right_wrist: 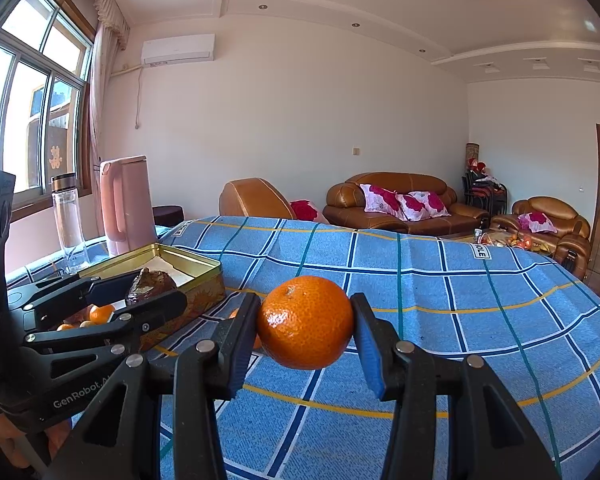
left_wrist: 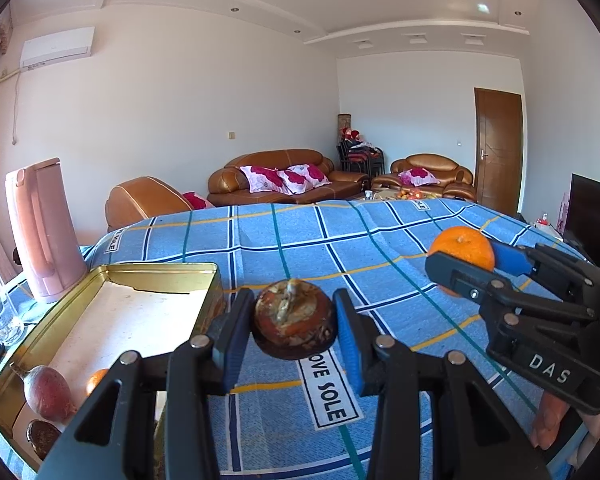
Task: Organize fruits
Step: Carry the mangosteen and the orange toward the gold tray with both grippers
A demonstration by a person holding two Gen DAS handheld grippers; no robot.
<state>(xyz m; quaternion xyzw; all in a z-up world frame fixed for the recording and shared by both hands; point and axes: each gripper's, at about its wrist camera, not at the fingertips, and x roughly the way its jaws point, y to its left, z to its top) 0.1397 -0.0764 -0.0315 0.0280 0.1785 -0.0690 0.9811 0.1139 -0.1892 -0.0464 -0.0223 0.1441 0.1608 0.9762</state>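
My left gripper (left_wrist: 294, 322) is shut on a brown, rough-skinned round fruit (left_wrist: 294, 322), lifted above the blue checked cloth, just right of the gold tin (left_wrist: 112, 276). The same fruit (right_wrist: 150, 286) shows in the right wrist view, hovering by the tin's (right_wrist: 204, 264) near corner. My right gripper (right_wrist: 306, 322) is shut on an orange mandarin (right_wrist: 306, 322), held in the air over the cloth; the mandarin (left_wrist: 462, 250) also appears at the right of the left wrist view. The tin holds a reddish fruit (left_wrist: 46, 392), a dark brown fruit (left_wrist: 42, 436) and small mandarins (right_wrist: 100, 314).
A pink kettle (right_wrist: 126, 204) and a clear bottle (right_wrist: 68, 220) stand behind the tin at the table's far left. The table with its blue cloth (right_wrist: 460, 300) stretches away to the right. Brown sofas (right_wrist: 396, 200) sit beyond the table's far edge.
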